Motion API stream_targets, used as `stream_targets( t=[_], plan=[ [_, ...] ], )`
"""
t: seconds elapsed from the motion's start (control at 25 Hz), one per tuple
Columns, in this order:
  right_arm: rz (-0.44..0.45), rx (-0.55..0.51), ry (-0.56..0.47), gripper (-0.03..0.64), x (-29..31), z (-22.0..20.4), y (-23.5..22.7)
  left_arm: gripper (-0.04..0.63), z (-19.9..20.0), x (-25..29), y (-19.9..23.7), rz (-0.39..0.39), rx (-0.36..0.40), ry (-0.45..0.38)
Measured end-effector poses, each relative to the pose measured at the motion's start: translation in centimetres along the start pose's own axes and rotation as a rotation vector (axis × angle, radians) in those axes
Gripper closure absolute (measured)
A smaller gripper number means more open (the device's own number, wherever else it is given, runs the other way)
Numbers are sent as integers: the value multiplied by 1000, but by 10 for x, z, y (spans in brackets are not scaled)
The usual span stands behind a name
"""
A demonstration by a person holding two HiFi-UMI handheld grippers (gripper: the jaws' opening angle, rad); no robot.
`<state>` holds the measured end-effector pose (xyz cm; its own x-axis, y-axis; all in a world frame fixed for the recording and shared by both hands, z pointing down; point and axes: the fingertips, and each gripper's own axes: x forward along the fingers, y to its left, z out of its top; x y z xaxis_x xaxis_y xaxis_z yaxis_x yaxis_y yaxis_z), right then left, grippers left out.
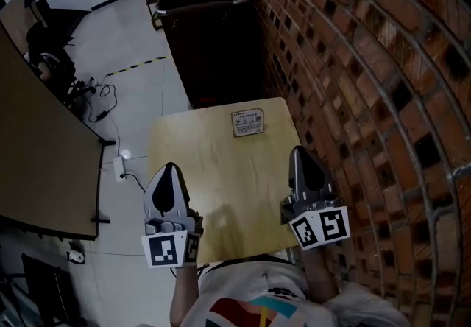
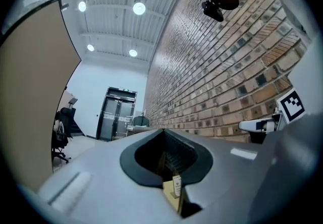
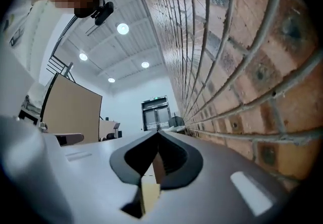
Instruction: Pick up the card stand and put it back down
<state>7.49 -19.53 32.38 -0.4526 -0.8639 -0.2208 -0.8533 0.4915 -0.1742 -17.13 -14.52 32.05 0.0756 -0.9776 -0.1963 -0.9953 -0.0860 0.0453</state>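
The card stand point(image 1: 247, 123), a small printed card in a low holder, rests near the far edge of the light wooden table point(image 1: 213, 171). My left gripper point(image 1: 171, 166) is at the table's near left, my right gripper point(image 1: 296, 149) at its near right. Both point away from me and are well short of the stand. Each has its jaws together with nothing between them. In the left gripper view the jaws meet at the left gripper point(image 2: 162, 130), and a sliver of the card stand point(image 2: 177, 185) shows below them. The right gripper point(image 3: 158, 131) looks the same, shut over bare table point(image 3: 149, 187).
A brick wall point(image 1: 383, 60) runs close along the table's right side. A black cart point(image 1: 210, 31) stands just beyond the far edge. On the left are a brown desk panel point(image 1: 37, 156) and a power strip with cables point(image 1: 119, 164) on the floor.
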Motion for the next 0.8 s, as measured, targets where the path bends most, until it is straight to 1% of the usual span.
stream_targets(
  t=[0.12,0.32,0.56,0.8],
  plan=[
    [34,13,-2,617,-6,1,10,591,7,0,-14,-36,10,-15],
    [70,5,8,617,-10,-2,27,591,14,-3,-25,-62,29,-31],
    [82,-4,20,617,-11,-4,33,591,20,-8,-22,-55,32,-42],
    [79,-5,37,617,-12,-8,33,591,18,-12,-17,-40,27,-32]
  ],
)
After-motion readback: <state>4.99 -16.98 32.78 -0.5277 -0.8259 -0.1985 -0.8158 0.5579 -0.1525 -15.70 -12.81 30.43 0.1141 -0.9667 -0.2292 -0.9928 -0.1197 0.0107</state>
